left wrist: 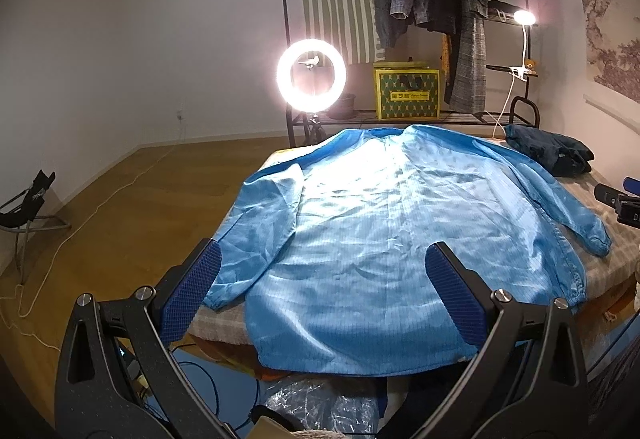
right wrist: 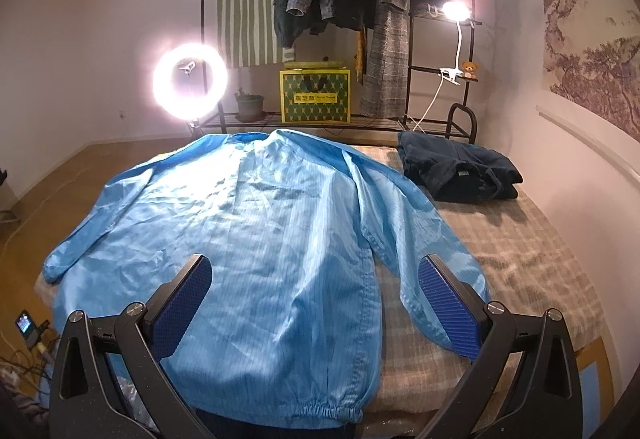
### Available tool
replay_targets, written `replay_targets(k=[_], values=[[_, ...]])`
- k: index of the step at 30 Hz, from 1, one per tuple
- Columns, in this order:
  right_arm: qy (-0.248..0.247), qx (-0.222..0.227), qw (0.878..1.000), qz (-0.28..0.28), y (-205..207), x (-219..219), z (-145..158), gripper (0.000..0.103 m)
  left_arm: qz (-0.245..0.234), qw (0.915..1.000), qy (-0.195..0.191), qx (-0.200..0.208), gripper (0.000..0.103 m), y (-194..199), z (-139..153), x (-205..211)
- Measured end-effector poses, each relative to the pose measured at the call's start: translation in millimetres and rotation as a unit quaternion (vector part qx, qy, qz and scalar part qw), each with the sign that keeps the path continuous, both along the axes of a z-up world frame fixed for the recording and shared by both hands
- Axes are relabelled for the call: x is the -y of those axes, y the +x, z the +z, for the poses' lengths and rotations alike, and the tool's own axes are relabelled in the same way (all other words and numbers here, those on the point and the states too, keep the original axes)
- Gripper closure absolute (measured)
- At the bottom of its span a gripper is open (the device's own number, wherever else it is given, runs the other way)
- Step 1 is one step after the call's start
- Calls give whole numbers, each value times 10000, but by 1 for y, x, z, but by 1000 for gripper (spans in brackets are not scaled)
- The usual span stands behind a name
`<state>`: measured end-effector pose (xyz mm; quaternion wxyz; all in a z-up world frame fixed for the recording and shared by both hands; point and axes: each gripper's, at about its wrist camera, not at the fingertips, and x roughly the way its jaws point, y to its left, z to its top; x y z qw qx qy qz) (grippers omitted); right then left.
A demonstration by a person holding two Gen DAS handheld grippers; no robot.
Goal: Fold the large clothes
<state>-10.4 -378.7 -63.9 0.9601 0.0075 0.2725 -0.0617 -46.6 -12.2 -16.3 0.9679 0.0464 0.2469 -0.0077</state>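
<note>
A black folding chair [left wrist: 28, 207] stands on the wood floor at the far left, and a lit ring light [left wrist: 311, 76] glows past the far left corner of the desk [right wrist: 520, 251], which is covered in a pale checked cloth. The left tool [left wrist: 324, 271] hangs above the near edge, its blue-padded fingers [left wrist: 192, 295] spread wide and holding nothing. The blue jacket [right wrist: 260, 231] lies flat across the desk, collar at the far end and elastic hem at the near edge; its left sleeve runs down along the left edge, and its right sleeve lies diagonally on the cloth beside the body. The right tool [right wrist: 316, 299] also stands spread and empty, its left finger over the lower body of the jacket and its right finger over the right cuff. Behind, a clothes rack [right wrist: 404, 19] carries hanging dark garments, with a yellow box [right wrist: 315, 95] on its low shelf. A folded dark garment [right wrist: 456, 169] rests on the far right of the desk, below a lit clip lamp [right wrist: 456, 10].
</note>
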Motion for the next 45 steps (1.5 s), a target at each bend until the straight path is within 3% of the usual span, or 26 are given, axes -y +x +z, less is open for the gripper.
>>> replay_targets(k=[45], values=[[42, 49, 9999, -142, -5, 5, 1, 0, -33, 10000, -24, 15, 0, -4, -3, 9]])
